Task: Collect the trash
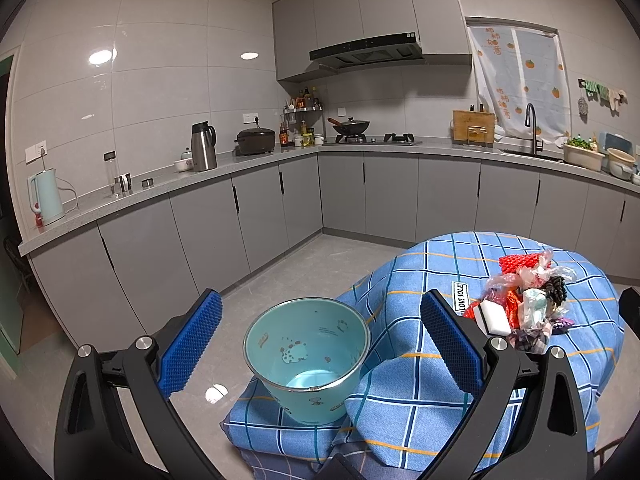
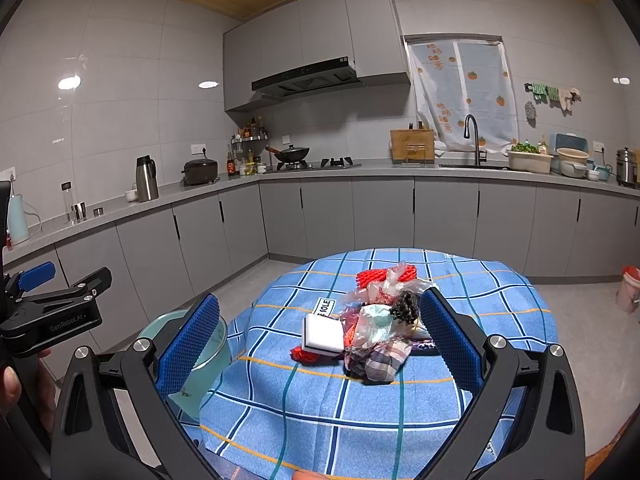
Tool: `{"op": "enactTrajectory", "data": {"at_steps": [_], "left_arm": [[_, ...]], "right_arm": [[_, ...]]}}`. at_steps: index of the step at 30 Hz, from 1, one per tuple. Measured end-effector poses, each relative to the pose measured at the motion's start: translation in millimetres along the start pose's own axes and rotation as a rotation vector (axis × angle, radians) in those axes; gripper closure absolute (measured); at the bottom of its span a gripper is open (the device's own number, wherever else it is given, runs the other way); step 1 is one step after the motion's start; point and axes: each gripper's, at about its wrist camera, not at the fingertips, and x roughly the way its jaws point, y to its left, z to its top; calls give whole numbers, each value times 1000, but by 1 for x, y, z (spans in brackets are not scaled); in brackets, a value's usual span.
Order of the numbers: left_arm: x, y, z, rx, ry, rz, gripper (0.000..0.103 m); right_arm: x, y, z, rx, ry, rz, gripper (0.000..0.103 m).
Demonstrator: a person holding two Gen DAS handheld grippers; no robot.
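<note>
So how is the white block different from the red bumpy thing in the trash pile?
The white block is smooth and plain white with flat sides, while the red bumpy thing is bright red with a netted, knobbly surface. The white block lies at the near left edge of the pile, in full view; the red bumpy thing lies at the far side, partly covered by a clear plastic wrapper. Both rest on the blue checked tablecloth, and neither gripper touches them.

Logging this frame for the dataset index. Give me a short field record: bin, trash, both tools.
bin: teal bucket, upright, open, on a lower cloth-covered surface beside the table
trash: mixed pile on the blue checked tablecloth; includes white block, red mesh, crumpled wrappers
left tool: open, holding nothing, facing the bucket
right tool: open, holding nothing, facing the pile
trash in bin: none visible
</note>
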Motion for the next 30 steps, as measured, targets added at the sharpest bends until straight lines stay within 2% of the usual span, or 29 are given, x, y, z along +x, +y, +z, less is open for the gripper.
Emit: {"op": "enactTrajectory", "data": {"at_steps": [18, 26, 30], "left_arm": [[10, 5, 1, 0, 21, 7, 5], [48, -13, -16, 33, 88, -6, 5], [73, -44, -29, 88, 119, -60, 5]], "right_arm": [[4, -2, -2, -3, 6, -16, 4], [34, -35, -14, 13, 44, -125, 4], [59, -61, -27, 31, 90, -194, 4]]}}
